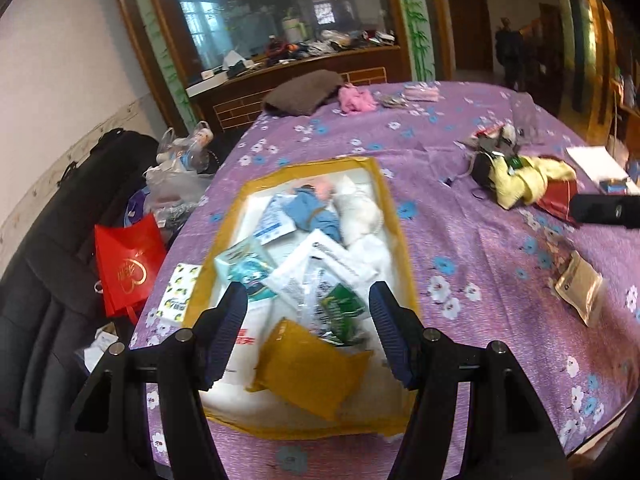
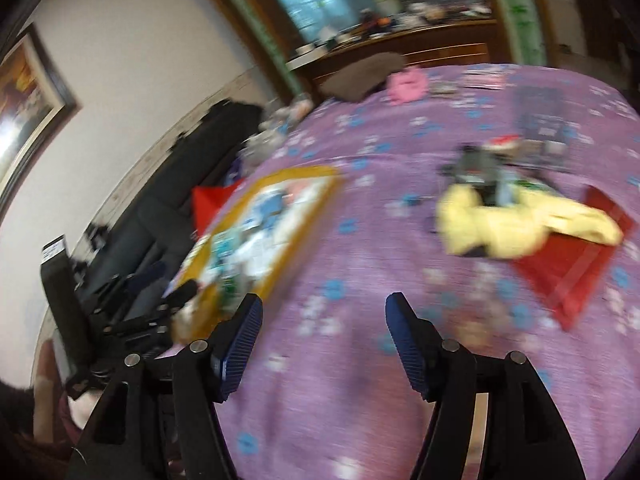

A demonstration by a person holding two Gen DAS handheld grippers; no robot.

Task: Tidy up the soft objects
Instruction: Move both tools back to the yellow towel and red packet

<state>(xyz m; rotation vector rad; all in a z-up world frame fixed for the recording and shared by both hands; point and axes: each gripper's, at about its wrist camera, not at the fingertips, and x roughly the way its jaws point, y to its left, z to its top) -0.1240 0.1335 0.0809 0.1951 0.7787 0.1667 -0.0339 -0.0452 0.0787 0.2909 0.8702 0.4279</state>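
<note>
A yellow-rimmed storage box (image 1: 394,216) lies on the purple flowered bed (image 1: 460,208), filled with packets, a blue cloth (image 1: 316,210) and a white bundle (image 1: 360,208). A tan padded pouch (image 1: 308,372) lies at its near end. My left gripper (image 1: 306,292) is open above the box, holding nothing. My right gripper (image 2: 324,304) is open and empty over bare bedspread; the view is blurred. A yellow cloth (image 2: 516,228) lies on a red bag (image 2: 568,268) to its right, with a grey soft toy (image 2: 476,168) behind. The box (image 2: 316,204) is to its left.
A brown cushion (image 1: 304,92) and pink soft thing (image 1: 356,98) lie at the bed's far end. A tan packet (image 1: 580,286) lies at right. A black sofa (image 1: 52,264), red bag (image 1: 128,264) and plastic bags (image 1: 180,172) stand left of the bed.
</note>
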